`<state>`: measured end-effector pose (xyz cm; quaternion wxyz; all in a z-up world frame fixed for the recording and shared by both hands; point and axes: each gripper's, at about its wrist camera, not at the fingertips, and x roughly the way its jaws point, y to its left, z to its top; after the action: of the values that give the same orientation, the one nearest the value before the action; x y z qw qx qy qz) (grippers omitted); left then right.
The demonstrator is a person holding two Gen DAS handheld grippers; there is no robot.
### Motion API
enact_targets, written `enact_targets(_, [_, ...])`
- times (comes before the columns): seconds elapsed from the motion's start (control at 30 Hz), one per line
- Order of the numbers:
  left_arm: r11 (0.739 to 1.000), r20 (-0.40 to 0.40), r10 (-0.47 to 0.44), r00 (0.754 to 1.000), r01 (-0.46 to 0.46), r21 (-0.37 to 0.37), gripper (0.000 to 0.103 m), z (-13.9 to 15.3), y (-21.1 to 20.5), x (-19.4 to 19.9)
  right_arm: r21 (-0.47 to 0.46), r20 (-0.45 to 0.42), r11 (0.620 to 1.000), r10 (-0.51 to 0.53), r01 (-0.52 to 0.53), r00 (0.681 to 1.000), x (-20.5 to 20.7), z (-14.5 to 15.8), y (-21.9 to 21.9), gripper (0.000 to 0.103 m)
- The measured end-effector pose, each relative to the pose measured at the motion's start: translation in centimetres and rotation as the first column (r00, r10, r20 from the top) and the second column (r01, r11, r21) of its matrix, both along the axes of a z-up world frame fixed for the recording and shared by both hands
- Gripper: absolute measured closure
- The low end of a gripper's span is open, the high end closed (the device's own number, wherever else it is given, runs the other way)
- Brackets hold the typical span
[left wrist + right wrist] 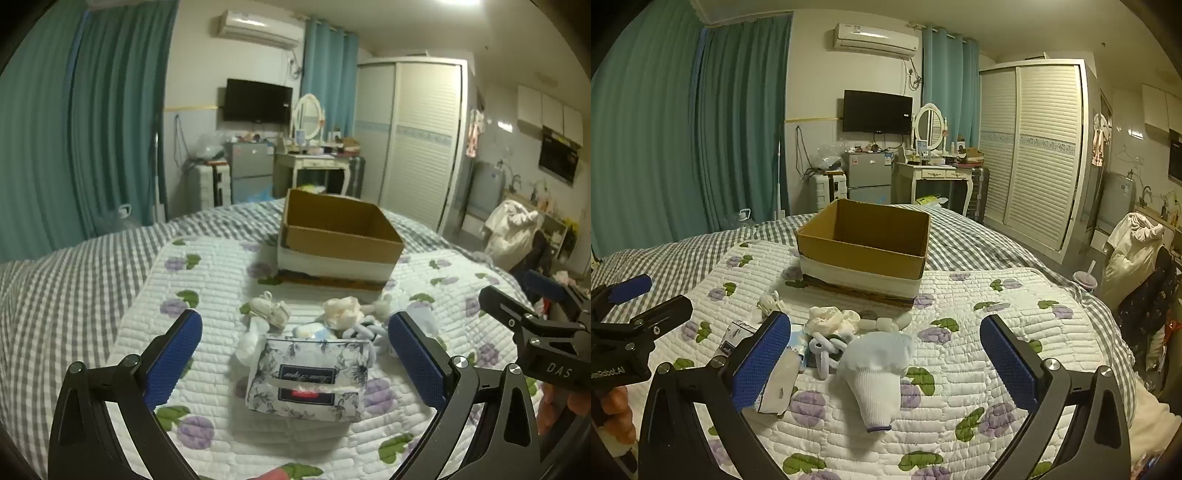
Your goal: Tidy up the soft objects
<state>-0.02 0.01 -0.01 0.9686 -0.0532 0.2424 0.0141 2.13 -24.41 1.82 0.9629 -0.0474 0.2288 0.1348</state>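
An open, empty cardboard box [340,236] [864,240] stands on the flowered quilt. In front of it lies a pile of soft items: a floral tissue pack [308,378], a cream cloth bundle [341,312] [827,319], a knotted cream sock [269,310], a light blue braided piece [825,350], and a white glove [875,376]. My left gripper [295,354] is open, its blue pads either side of the tissue pack, apart from it. My right gripper [886,363] is open, with the white glove between its pads, untouched.
The quilt [979,369] lies on a grey checked bedsheet [74,280]. Beyond the bed are teal curtains, a small fridge [868,177], a dressing table [938,173] and a white wardrobe [1034,147]. A chair with clothes [1137,266] stands at the right.
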Motion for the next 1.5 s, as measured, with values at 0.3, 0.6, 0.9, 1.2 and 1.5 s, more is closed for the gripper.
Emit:
enact_targets(0.3, [1.000,-0.004,0.005,1.000,-0.005,0.003,0.000,0.02,0.40,-0.42,-0.002,-0.014,1.000,0.005,-0.005,1.000,0.12,-0.25,0.09,0.000])
enact_targets(0.6, [1.000,-0.007,0.010,1.000,-0.009,0.022,0.000,-0.57,0.28,0.01,0.000,-0.008,1.000,0.005,-0.005,1.000,0.00,-0.13,0.19,0.000])
enact_targets(0.9, [1.000,-0.019,0.008,1.000,-0.007,0.026,0.000,-0.43,0.05,-0.03,-0.004,-0.011,1.000,0.007,-0.007,1.000,-0.11,-0.46,0.25,0.000])
enact_targets(1.2, [1.000,-0.030,0.002,1.000,-0.001,0.024,0.000,-0.72,-0.02,0.33,-0.005,-0.010,1.000,0.012,-0.012,1.000,-0.19,-0.54,0.43,0.000])
enact_targets(1.5, [1.000,-0.031,0.006,1.000,-0.005,0.022,0.000,-0.77,0.00,0.31,-0.008,-0.013,1.000,0.016,-0.016,1.000,-0.11,-0.80,0.72,0.000])
